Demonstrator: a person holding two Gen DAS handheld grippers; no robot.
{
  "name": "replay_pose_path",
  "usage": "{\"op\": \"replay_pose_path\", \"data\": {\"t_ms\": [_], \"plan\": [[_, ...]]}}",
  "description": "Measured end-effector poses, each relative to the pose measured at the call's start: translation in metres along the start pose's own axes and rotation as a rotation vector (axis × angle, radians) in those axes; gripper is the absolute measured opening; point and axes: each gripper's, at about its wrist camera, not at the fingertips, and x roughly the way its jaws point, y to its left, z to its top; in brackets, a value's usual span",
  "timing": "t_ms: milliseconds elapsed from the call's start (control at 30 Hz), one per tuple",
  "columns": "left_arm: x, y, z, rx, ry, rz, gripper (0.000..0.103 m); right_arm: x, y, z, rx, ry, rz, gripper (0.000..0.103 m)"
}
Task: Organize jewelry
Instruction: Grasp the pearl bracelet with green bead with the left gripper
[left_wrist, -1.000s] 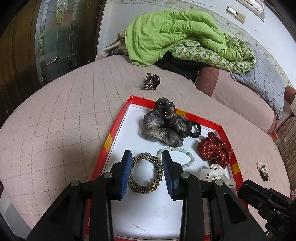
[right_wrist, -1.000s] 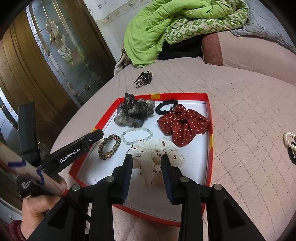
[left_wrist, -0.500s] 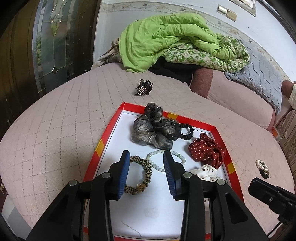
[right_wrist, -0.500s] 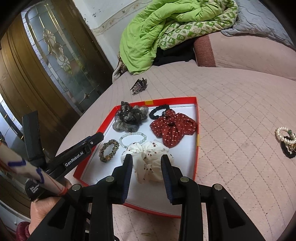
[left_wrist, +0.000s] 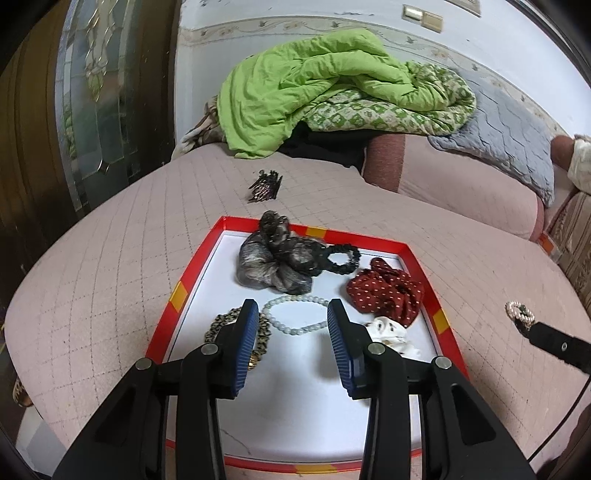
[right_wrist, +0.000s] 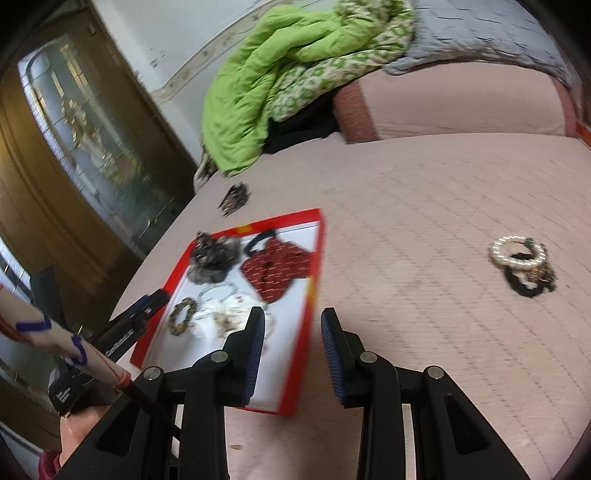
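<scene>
Where tray (right_wrist: 318, 258) rim ends | right gripper (right_wrist: 291, 354) straddles it, empty

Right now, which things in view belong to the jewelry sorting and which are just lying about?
Job:
red tray
bead bracelet
leopard band
scrunchies
pearl bracelet with black ties, on the bed
hair claw, outside the tray

Lying about:
green quilt
grey pillow

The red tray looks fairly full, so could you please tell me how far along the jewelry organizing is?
Done: the red tray holds the scrunchies, the leopard band and the bead bracelet. In hand: nothing; the left gripper and right gripper are both empty. Left: the pearl bracelet pile and the hair claw lie on the bed.
</scene>
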Motion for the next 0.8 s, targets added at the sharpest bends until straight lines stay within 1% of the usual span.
{"op": "replay_pose_path", "data": {"t_ms": [233,533,700,800], "plan": [[-0.011,-0.03,-0.005,0.071,-0.012,-0.003,0.038,-0.018,-0.049,0.001,0.088,-0.028,-0.045,0.034],[-0.024,-0.06,-0.006,0.131,-0.041,-0.009,0.04,-0.043,-0.094,0.004,0.15,-0.062,-0.08,0.034],[-0.026,-0.082,-0.008,0.166,-0.036,-0.032,0.041,-0.059,-0.119,0.003,0.189,-0.08,-0.101,0.034],[-0.029,-0.098,-0.01,0.181,-0.029,-0.069,0.041,-0.07,-0.136,0.005,0.209,-0.096,-0.121,0.034]]}}
